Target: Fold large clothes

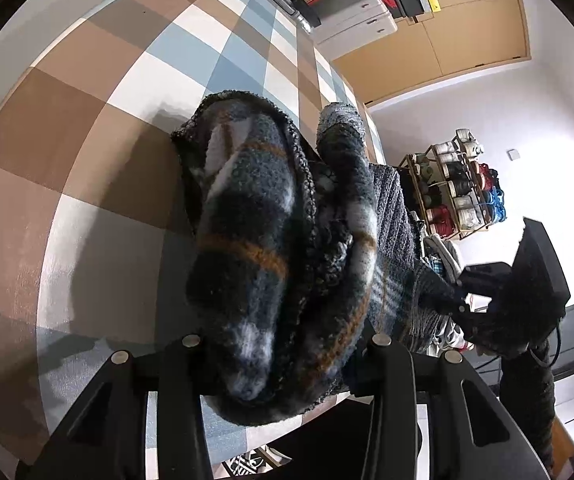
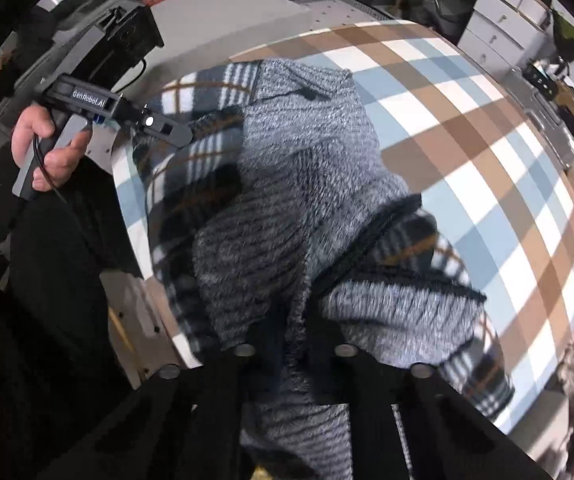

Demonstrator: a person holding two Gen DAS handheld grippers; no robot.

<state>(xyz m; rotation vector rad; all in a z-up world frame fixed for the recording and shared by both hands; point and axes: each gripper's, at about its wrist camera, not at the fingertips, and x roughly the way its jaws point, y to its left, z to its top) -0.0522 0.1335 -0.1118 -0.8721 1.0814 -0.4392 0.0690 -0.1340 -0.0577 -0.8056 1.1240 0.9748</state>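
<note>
We count one garment [image 2: 295, 184], a grey knit with plaid fleece lining, heaped at the near edge of the checked bench [image 2: 467, 128], and two tools on it. Our left tool [image 1: 283, 344] clamps a thick roll of lining; in the right view it bites the cloth at ten o'clock. Our right tool [image 2: 293, 346] is pinched tight on a grey fold, we judge to lift and spread the piece for folding.
</note>
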